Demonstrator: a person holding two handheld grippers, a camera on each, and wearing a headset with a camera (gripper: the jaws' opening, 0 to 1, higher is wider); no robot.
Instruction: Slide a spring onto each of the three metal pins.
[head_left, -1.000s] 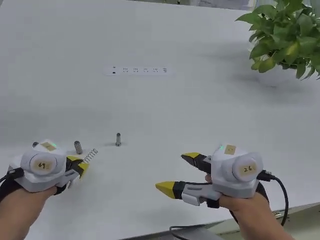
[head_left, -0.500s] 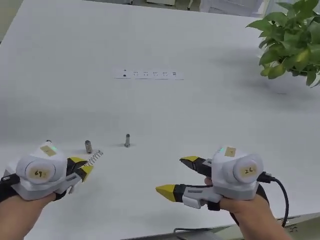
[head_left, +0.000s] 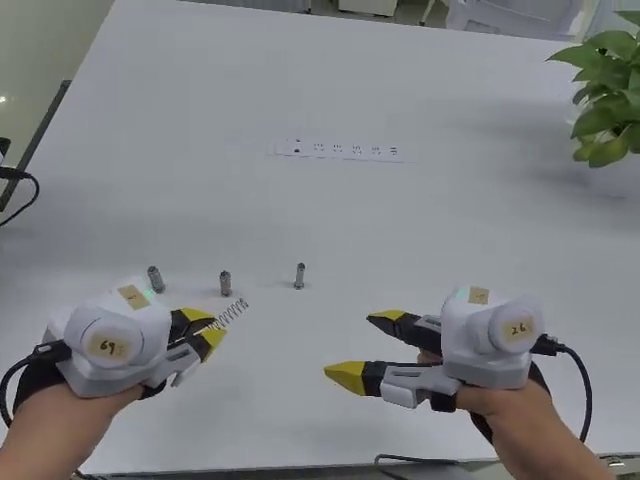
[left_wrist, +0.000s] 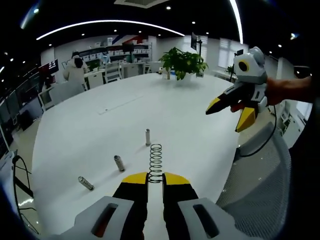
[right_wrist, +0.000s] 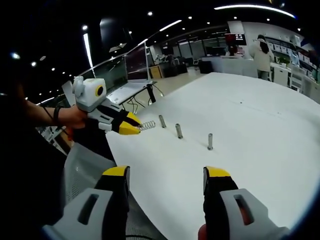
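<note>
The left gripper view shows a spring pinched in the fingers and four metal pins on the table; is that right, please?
Not quite: the left gripper view shows three metal pins on the table, not four. The spring is indeed pinched in the fingers of the left gripper.

The right gripper (right_wrist: 167, 172) hangs over the near edge of the white bench (right_wrist: 260, 115), its two yellow-tipped fingers (right_wrist: 117, 173) rising from the bottom of the view and spread wide with nothing between them. From the left comes the left gripper (right_wrist: 131, 127), held in a hand (right_wrist: 70, 117), its yellow tips pinched on one end of a spring (right_wrist: 146, 125). The spring sticks out level over the bench edge, its free end just beside the nearest of three metal pins (right_wrist: 178, 131). The pins stand upright in a row close to that edge, well apart from each other. A grey mesh chair back (right_wrist: 82, 172) shows below the bench edge at the lower left.
</note>
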